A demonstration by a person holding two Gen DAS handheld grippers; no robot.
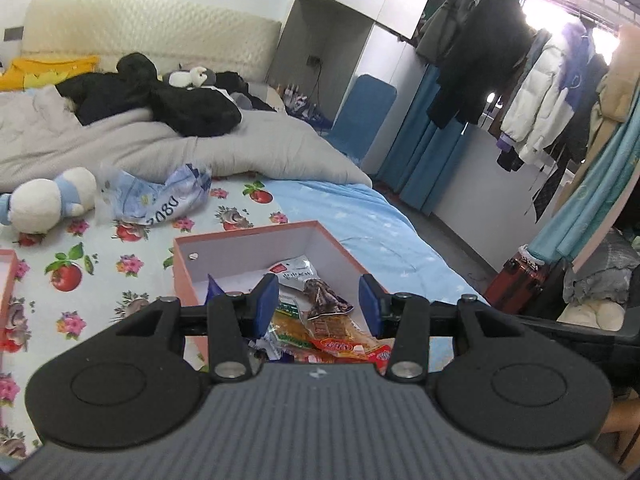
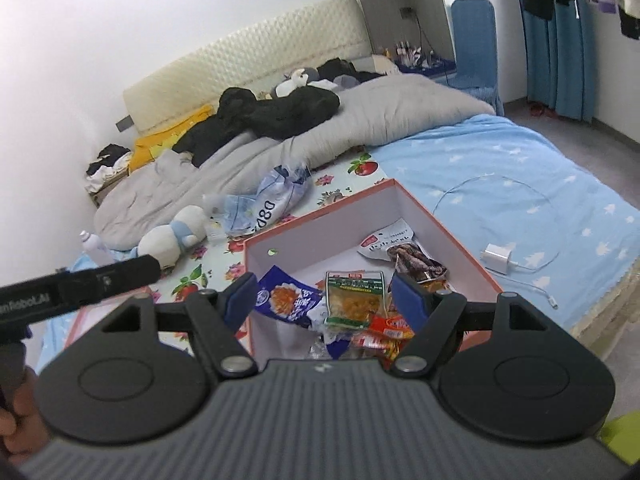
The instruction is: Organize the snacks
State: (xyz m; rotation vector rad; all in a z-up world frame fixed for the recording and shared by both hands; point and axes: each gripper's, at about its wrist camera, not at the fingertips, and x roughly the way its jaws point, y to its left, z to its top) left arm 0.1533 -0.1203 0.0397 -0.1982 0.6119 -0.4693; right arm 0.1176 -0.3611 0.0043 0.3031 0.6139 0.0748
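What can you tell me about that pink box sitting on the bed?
The pink box is an open, lidless rectangular carton, apparently cardboard: salmon-pink outside, white inside, with a small round hole in one end wall. It rests flat on the flowered sheet, by the blue blanket. Several snack packets lie loose inside, among them a blue packet, a green-topped packet and a packet of dark dried pieces. Both tongs hover open over it.

The bed fills mid-frame. On its sheet lie a pink-walled box at lower centre, a white charger at right, and a plush toy, crumpled bag and grey duvet above.
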